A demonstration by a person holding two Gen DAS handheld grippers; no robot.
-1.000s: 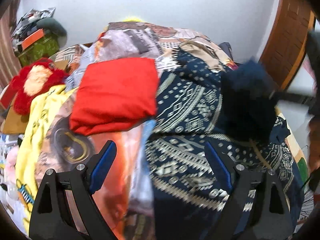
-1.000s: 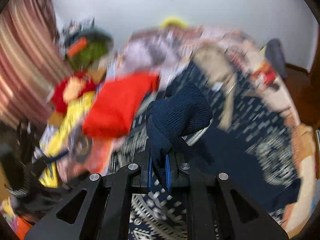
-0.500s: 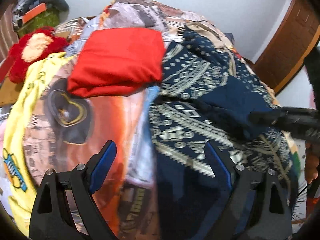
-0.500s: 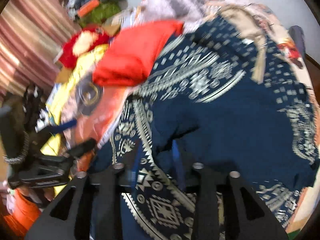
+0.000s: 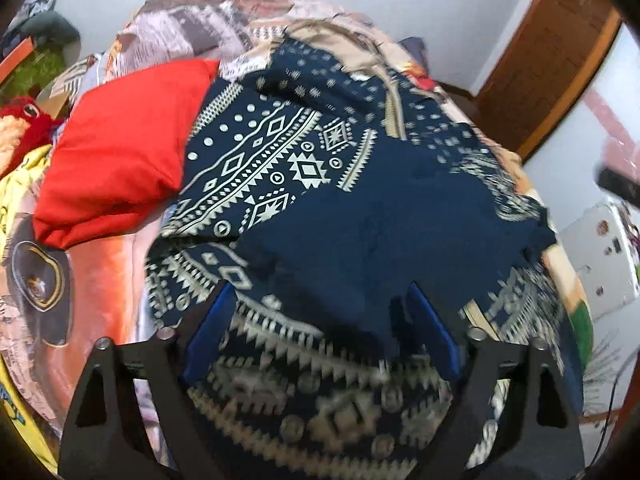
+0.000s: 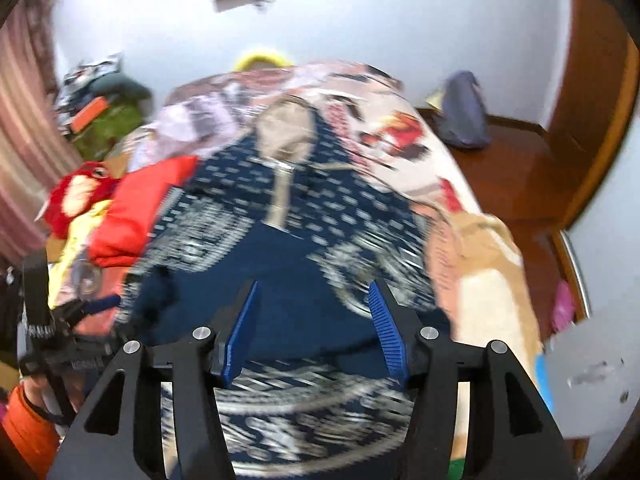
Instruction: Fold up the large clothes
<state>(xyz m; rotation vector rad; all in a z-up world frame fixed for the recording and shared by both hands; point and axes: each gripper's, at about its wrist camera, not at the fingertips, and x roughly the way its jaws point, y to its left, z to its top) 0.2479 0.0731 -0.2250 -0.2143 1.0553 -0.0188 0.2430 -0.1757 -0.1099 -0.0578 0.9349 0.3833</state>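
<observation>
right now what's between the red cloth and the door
The navy patterned garment, spread on the bed between the red cloth and the door; clearest in the left wrist view.

A: Surface? 
B: Bed with printed cover (image 5: 100, 280). 
A: Directly on it? 
B: Navy patterned garment (image 5: 360, 208) spread centre; folded red cloth (image 5: 120, 152) touching its left edge.

both wrist cams close, angled down, sharing navy garment (image 5: 360, 216) (image 6: 288, 280)
</observation>
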